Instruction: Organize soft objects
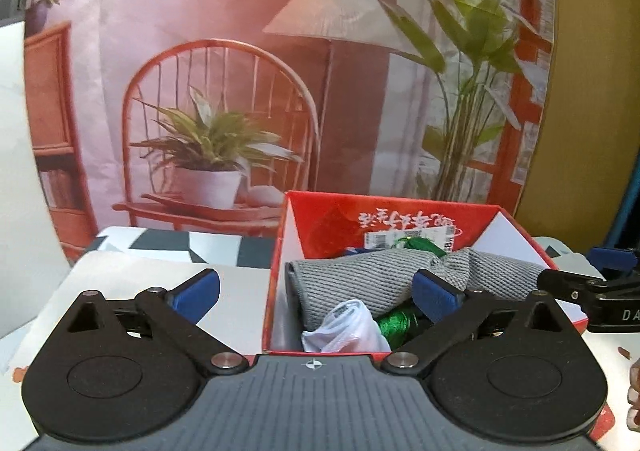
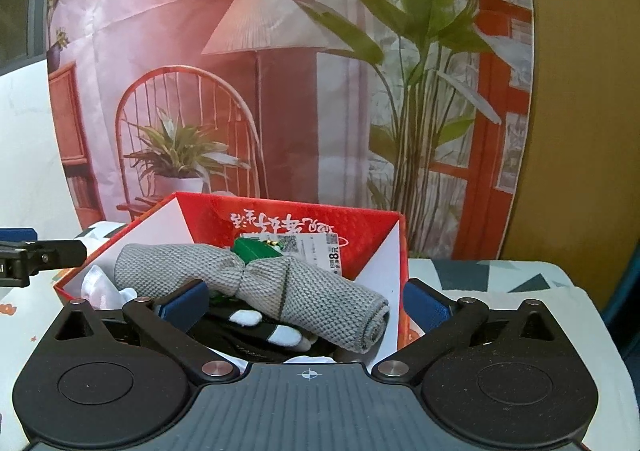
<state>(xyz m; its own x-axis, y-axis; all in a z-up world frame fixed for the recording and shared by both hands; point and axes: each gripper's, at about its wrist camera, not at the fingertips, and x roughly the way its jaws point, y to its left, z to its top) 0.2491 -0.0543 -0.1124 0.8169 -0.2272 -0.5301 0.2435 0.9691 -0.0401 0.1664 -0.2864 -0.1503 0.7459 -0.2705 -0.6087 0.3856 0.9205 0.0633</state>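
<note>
Both tongs, left (image 1: 316, 293) and right (image 2: 306, 305), gape wide, holding nothing. The rolled grey knitted cloth (image 2: 280, 283) lies in the open red cardboard box (image 2: 288, 219) (atop white and green soft bits). Drop looks done; next, retreat and seek another item.

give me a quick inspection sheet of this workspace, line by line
surface: table under a cloth with grey and white geometric print; a white sheet lies left of the box.
job's things: open red cardboard box holding a rolled grey knitted cloth, a white fabric piece, shiny green thread and a black-and-white soft item.
clutter: printed paper tag inside the box.
grippers: left claw open, nothing between its blue pads; right claw open, straddling the box's near right corner, pads not pressing anything.
cables: nothing seen.
surroundings: printed backdrop of a chair, lamp and plants; yellow wall at right.
</note>
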